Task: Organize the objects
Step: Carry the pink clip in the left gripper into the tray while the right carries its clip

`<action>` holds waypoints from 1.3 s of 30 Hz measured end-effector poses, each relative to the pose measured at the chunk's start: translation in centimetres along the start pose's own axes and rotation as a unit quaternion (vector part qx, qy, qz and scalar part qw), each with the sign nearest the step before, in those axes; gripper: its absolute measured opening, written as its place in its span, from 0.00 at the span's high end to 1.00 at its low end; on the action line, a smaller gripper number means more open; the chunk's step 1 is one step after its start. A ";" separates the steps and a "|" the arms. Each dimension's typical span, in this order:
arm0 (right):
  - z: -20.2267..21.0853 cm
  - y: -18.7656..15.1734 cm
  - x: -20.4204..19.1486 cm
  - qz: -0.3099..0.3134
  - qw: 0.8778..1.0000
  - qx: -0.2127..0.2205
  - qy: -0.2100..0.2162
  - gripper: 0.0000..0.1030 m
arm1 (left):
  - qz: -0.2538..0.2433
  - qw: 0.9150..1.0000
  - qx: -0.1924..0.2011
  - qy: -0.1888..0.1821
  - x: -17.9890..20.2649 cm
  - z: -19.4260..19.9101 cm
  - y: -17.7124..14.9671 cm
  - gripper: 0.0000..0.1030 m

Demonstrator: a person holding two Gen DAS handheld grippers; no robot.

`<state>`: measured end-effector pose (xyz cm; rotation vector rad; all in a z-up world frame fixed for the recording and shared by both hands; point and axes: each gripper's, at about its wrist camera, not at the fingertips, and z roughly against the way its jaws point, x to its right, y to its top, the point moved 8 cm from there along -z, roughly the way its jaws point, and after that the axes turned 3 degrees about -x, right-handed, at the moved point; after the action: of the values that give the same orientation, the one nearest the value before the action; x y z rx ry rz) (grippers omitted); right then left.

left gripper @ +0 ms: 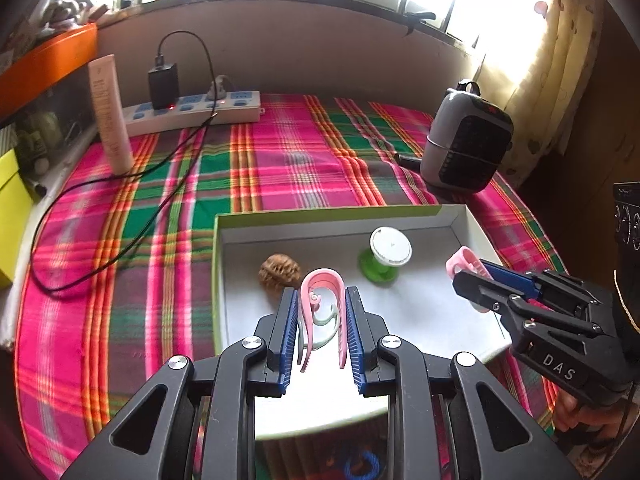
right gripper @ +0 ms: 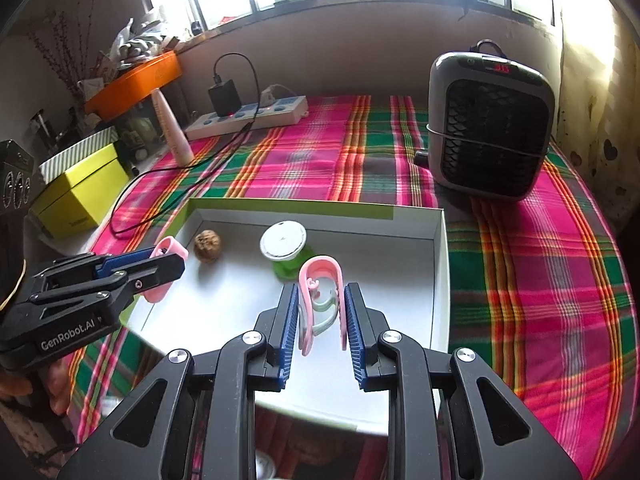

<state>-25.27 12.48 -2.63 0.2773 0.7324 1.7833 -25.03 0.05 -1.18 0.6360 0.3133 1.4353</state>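
Grippers: I have the left gripper (left gripper: 320, 300) clamped on a pink hair clip (left gripper: 322, 280), and the right gripper (right gripper: 320, 300) clamped on a second pink hair clip (right gripper: 320, 276).
Position: I see both held over the white box (left gripper: 218, 264), with the clips off its floor.
Cross view: from the left camera, my right gripper sits at 3 o'clock; from the right camera, my left one sits at 9 o'clock.
Box contents: walnut (left gripper: 279, 272) at about 11 o'clock of the left clip; green spool with white cap (left gripper: 386, 256) at 1 o'clock of it.
Desk: plaid cloth (left gripper: 280, 152) under the box.
Far side: power strip (left gripper: 200, 110) at 11 o'clock with a black charger (left gripper: 163, 84) plugged in, a pale tube (left gripper: 110, 114) standing beside it.
Heater: grey fan heater (right gripper: 490, 124) at 1 o'clock from the right camera, well apart from the box.
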 end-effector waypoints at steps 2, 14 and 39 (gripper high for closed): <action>-0.4 0.3 0.3 -0.002 1.000 -0.003 -0.002 0.76 | 0.002 1.000 -0.007 -0.001 0.0 -0.7 0.4 0.79; -3.1 1.6 1.1 -0.008 1.000 -0.024 -0.011 0.76 | -0.004 1.000 -0.028 0.001 0.7 -4.2 2.1 0.79; -4.9 1.8 1.7 -0.003 0.999 -0.038 -0.025 0.76 | -0.008 0.999 -0.047 0.001 0.7 -7.0 2.6 0.79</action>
<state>-29.83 12.07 -5.71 0.2685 0.6279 1.7867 -30.99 2.30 -5.15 0.5538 0.2502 1.4278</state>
